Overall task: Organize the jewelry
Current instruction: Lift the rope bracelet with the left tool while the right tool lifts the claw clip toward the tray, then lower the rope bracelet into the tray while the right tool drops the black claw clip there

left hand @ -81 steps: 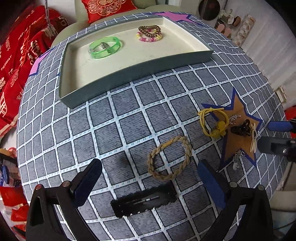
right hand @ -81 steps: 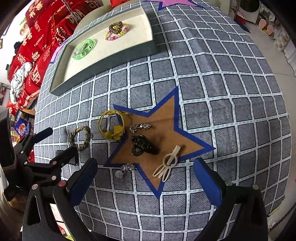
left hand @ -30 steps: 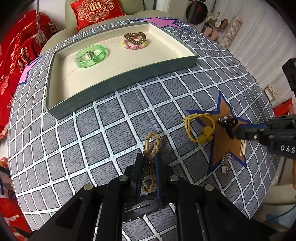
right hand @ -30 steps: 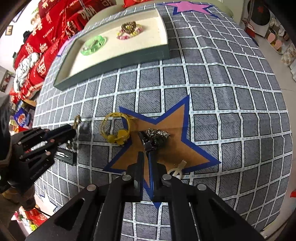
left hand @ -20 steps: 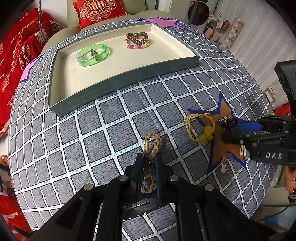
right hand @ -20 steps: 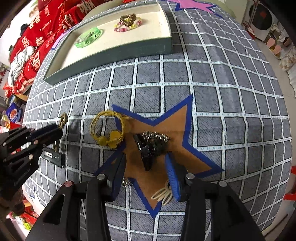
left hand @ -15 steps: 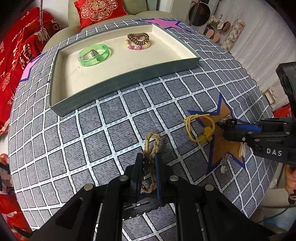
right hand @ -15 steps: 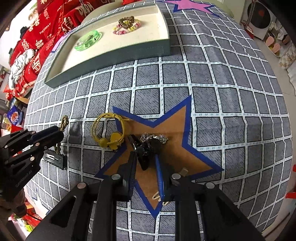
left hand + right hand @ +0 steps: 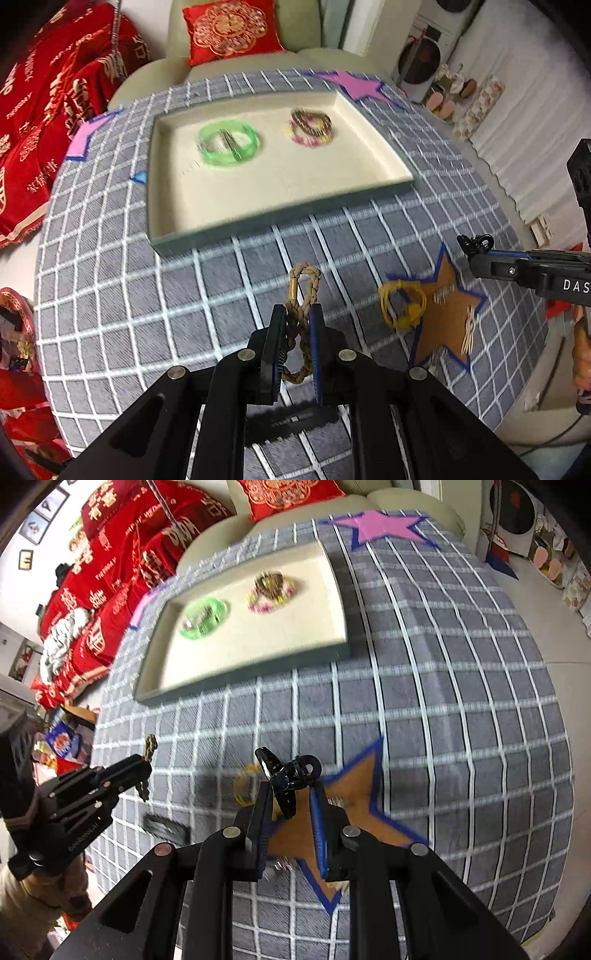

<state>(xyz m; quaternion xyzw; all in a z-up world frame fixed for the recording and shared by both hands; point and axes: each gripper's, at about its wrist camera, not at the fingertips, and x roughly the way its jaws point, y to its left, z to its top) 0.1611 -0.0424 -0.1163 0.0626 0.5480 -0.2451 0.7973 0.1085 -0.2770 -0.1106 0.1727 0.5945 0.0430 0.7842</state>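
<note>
**Both grippers holding jewelry above checked table**

Left gripper (image 9: 298, 314): jaws closed on the braided rope bracelet (image 9: 303, 291), squeezing it into a narrow loop that sticks out past the fingertips. Bracelet is lifted off the grey checked tablecloth (image 9: 207, 280); its shadow and a black hair clip (image 9: 291, 421) lie on the cloth below the gripper. In the right wrist view the same gripper (image 9: 147, 764) comes in from the left with the bracelet end poking out.

Right gripper (image 9: 290, 797): jaws nearly closed, clamped on a black claw clip (image 9: 288, 775); clip sits at the fingertips, tilted, raised above the brown star patch (image 9: 354, 786) with blue edging. In the left wrist view the clip (image 9: 476, 243) shows at the tip of the right gripper (image 9: 480, 254), above the table.

On the table: yellow hair tie (image 9: 402, 306) overlapping the left edge of the star patch (image 9: 447, 317); a beige clip (image 9: 469, 332) and small silver pieces on the star, blurred. Yellow tie mostly hidden behind the right gripper in its own view.

Tray (image 9: 280, 218), cream inside, dark outer wall, at the far side of the table, well apart from both grippers. Inside: green plastic bangle (image 9: 229, 146) on the left, a beaded bracelet with a brown hair tie (image 9: 312, 127) to its right. Both blurred.

Pink star patch (image 9: 384, 526) beyond the tray's far right corner. Red cushion (image 9: 231, 29) on the beige sofa behind.
</note>
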